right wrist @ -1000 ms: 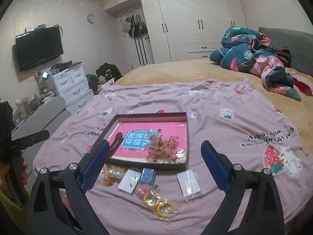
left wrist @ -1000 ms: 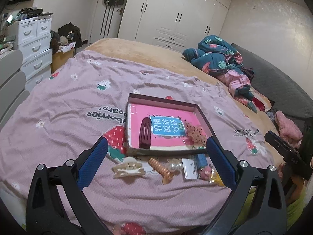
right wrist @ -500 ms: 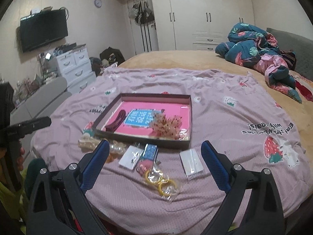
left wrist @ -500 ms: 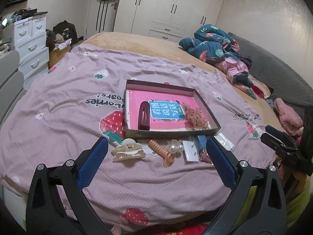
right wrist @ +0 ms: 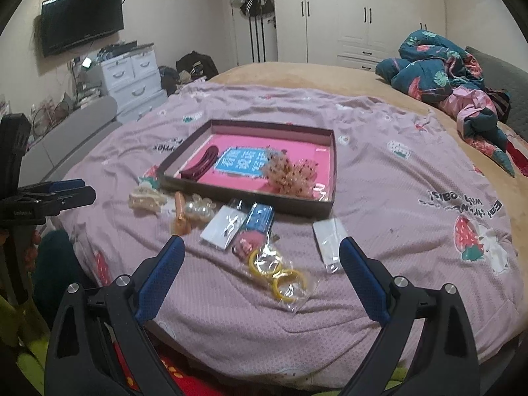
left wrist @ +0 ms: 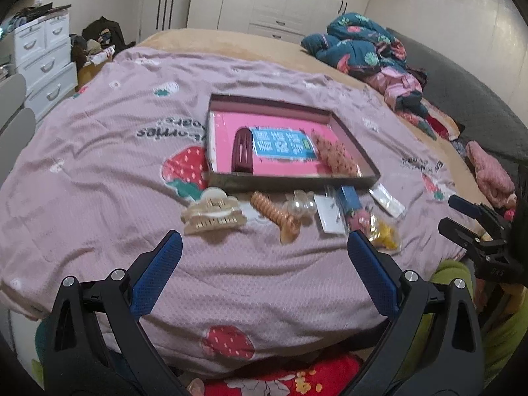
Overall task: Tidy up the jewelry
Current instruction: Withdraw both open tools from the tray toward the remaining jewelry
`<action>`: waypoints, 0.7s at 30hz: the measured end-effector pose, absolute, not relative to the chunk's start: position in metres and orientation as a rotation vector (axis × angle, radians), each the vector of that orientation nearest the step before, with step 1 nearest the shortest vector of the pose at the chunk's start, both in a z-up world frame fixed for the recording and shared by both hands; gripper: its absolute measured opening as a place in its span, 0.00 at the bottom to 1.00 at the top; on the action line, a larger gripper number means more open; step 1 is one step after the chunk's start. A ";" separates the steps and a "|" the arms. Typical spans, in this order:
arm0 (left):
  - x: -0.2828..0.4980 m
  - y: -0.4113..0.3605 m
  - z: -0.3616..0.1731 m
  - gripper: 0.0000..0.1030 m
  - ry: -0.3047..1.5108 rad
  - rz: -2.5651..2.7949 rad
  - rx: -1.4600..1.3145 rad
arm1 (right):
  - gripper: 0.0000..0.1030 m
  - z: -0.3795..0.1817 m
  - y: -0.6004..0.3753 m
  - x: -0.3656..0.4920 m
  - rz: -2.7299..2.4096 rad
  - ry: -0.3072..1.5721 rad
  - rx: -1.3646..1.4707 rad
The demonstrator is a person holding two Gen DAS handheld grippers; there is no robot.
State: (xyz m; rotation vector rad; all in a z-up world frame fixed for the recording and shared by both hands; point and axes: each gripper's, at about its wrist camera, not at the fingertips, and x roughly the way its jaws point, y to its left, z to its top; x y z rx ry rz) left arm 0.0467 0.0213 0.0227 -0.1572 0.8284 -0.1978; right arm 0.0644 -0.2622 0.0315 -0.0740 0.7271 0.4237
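A shallow brown box (left wrist: 290, 183) with a pink floor lies on the bed and holds a dark red hair clip (left wrist: 242, 155) and a brown fluffy scrunchie (left wrist: 336, 156). In front of it lie a beige claw clip (left wrist: 213, 213), an orange spiral tie (left wrist: 275, 216), a clear bead clip (left wrist: 298, 203), a white card (right wrist: 224, 226), a blue packet (right wrist: 260, 219), bagged yellow rings (right wrist: 280, 274) and a clear bag (right wrist: 330, 241). My left gripper (left wrist: 264, 241) hangs open short of the claw clip. My right gripper (right wrist: 262, 246) is open above the yellow rings. Neither holds anything.
The pink strawberry bedspread (left wrist: 99, 165) drops off at the near edge just below both grippers. Crumpled clothes (right wrist: 442, 76) lie at the far right of the bed. White drawers (right wrist: 132, 79) stand to the left, and wardrobes line the back wall.
Both grippers have drawn back toward the near edge of the bed, so the box and loose items sit higher in each view. The jaws stayed open and no item moved.
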 end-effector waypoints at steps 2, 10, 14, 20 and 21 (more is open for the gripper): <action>0.047 0.018 0.017 0.91 0.847 -0.207 -0.155 | 0.91 0.026 -0.261 0.063 0.426 0.741 -0.082; 0.053 0.002 -0.005 0.91 0.907 -0.237 -0.136 | 0.91 0.001 -0.262 0.072 0.394 0.795 -0.127; 0.058 -0.005 -0.017 0.91 0.933 -0.248 -0.126 | 0.91 -0.017 -0.261 0.082 0.377 0.830 -0.164; 0.071 -0.014 -0.032 0.91 0.953 -0.255 -0.130 | 0.91 -0.041 -0.256 0.096 0.376 0.873 -0.209; 0.073 -0.015 -0.034 0.91 0.955 -0.255 -0.136 | 0.91 -0.043 -0.255 0.098 0.379 0.878 -0.211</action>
